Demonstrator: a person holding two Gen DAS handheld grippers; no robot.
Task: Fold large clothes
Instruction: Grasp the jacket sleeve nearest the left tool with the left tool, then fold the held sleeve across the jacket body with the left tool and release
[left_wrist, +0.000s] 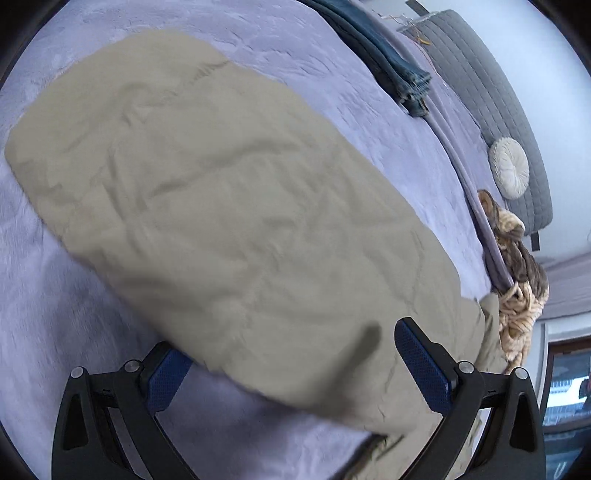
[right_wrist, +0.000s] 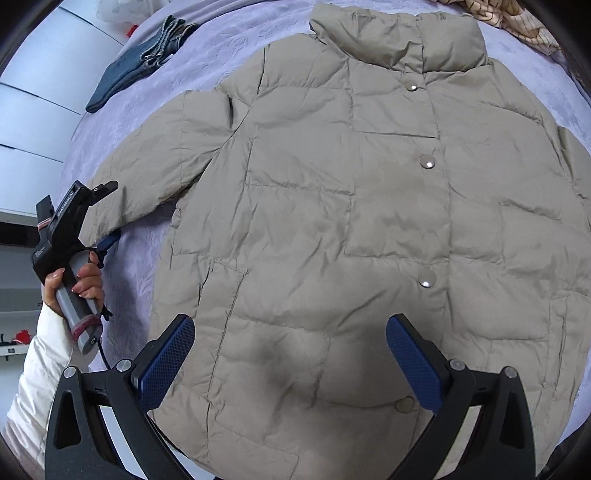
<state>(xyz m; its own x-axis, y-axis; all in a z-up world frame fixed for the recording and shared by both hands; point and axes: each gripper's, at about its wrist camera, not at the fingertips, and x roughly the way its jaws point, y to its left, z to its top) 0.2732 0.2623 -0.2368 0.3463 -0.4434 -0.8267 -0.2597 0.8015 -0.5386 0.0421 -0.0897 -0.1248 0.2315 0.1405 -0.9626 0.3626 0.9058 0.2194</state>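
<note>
A beige quilted puffer jacket (right_wrist: 369, 221) lay spread front-up on a lavender bed cover (right_wrist: 122, 122), collar (right_wrist: 402, 40) toward the far edge and snap buttons (right_wrist: 427, 161) running in a line down its closed front. In the right wrist view, one sleeve (right_wrist: 147, 173) extended out toward the left side of the cover.

The right gripper (right_wrist: 290, 360) was positioned over the jacket's hem area. Its two blue-padded fingers (right_wrist: 168, 363) were spread wide apart, with nothing between them; whether the tips touched the fabric could not be determined.

The left gripper (right_wrist: 101, 214) appeared in the right wrist view at the cuff end of the extended sleeve, held by a hand (right_wrist: 86, 280) in a white sleeve (right_wrist: 37, 369). Its fingers straddled the cuff, one above and one below the fabric. In the left wrist view, the left gripper's (left_wrist: 295, 365) blue pads (left_wrist: 423, 365) stood wide apart on either side of the beige fabric, released, not clamping it. The fabric in that view was blurred.

Folded dark denim (right_wrist: 136, 66) lay near the far left edge of the bed cover, well apart from the jacket. A tan knitted throw (left_wrist: 521, 306) sat at the bed's edge near the jacket. A round white cushion (left_wrist: 509, 168) rested against a grey quilted headboard (left_wrist: 480, 85).
</note>
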